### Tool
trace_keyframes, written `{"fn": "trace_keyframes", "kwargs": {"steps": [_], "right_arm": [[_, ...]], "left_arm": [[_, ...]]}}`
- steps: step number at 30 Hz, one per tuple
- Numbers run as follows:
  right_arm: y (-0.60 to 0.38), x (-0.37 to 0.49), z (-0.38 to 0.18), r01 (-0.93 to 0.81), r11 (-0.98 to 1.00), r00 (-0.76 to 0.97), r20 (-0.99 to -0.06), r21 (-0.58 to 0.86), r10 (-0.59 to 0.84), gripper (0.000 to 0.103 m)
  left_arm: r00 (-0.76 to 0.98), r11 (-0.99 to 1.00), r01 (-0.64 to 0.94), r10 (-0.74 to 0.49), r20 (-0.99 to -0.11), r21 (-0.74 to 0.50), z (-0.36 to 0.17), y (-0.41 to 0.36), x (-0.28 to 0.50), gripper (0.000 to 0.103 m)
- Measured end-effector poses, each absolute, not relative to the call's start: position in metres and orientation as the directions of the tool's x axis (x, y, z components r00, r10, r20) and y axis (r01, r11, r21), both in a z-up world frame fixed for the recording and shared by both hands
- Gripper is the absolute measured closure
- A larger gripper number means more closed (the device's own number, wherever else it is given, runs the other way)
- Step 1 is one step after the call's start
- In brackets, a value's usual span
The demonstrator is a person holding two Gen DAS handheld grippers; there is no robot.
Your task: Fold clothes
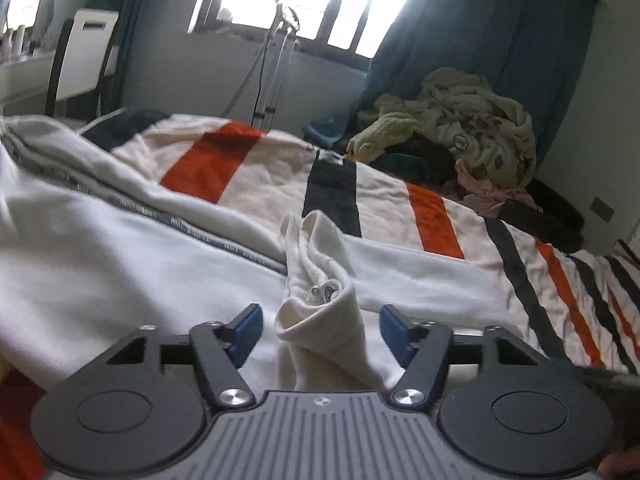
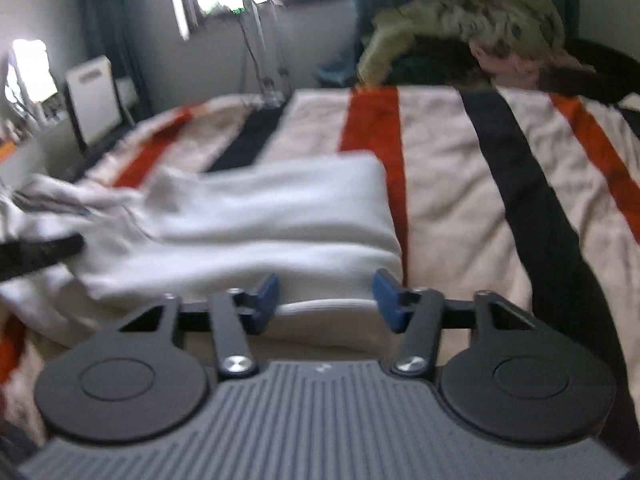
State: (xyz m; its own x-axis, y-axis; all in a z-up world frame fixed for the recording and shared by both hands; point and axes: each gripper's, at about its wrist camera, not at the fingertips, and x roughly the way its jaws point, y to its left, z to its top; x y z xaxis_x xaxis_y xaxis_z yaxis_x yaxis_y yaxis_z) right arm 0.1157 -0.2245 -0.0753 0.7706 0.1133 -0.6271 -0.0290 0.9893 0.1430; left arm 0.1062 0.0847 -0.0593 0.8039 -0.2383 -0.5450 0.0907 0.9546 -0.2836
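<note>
Garment count on the bed is 1 laid out: a white zip-up top (image 1: 100, 264) spread across the striped bedspread (image 1: 436, 220), whose cream cloth carries orange and navy bands. 1 rumpled fold of that top (image 1: 316, 300), with a metal zipper pull showing, stands between the 2 blue-padded fingers of the left gripper (image 1: 318, 330); the fingers are spread wide and grip nothing. From the right wrist view, the right gripper (image 2: 326, 300) also has its 2 fingers parted, framing the top's near hem (image 2: 324, 307) without pinching it. 1 heap of other clothes (image 1: 456, 132) lies at the far edge of the bed by the blue curtain (image 1: 480, 40)
</note>
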Motion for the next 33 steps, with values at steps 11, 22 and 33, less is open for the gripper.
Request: {"fn": "trace_keyframes", "kwargs": {"steps": [11,22,33], "right_arm": [[-0.221,0.116,-0.076,-0.019,0.992,0.771,-0.630,0.123,0.093,0.054],[-0.223,0.111,-0.073,-0.016,0.990,0.776,-0.623,0.140,0.101,0.054],[-0.224,0.112,-0.074,-0.012,0.989,0.774,-0.625,0.148,0.102,0.054]], "left_arm": [[0.825,0.943,0.068,-0.237,-0.513,-0.327,-0.068,0.086,0.116,0.074],[0.760,0.917,-0.045,-0.227,-0.610,-0.396,-0.078,0.098,0.102,0.076],[0.762,0.963,-0.050,-0.134,-0.634,-0.263,-0.075,0.087,0.100,0.046]]}}
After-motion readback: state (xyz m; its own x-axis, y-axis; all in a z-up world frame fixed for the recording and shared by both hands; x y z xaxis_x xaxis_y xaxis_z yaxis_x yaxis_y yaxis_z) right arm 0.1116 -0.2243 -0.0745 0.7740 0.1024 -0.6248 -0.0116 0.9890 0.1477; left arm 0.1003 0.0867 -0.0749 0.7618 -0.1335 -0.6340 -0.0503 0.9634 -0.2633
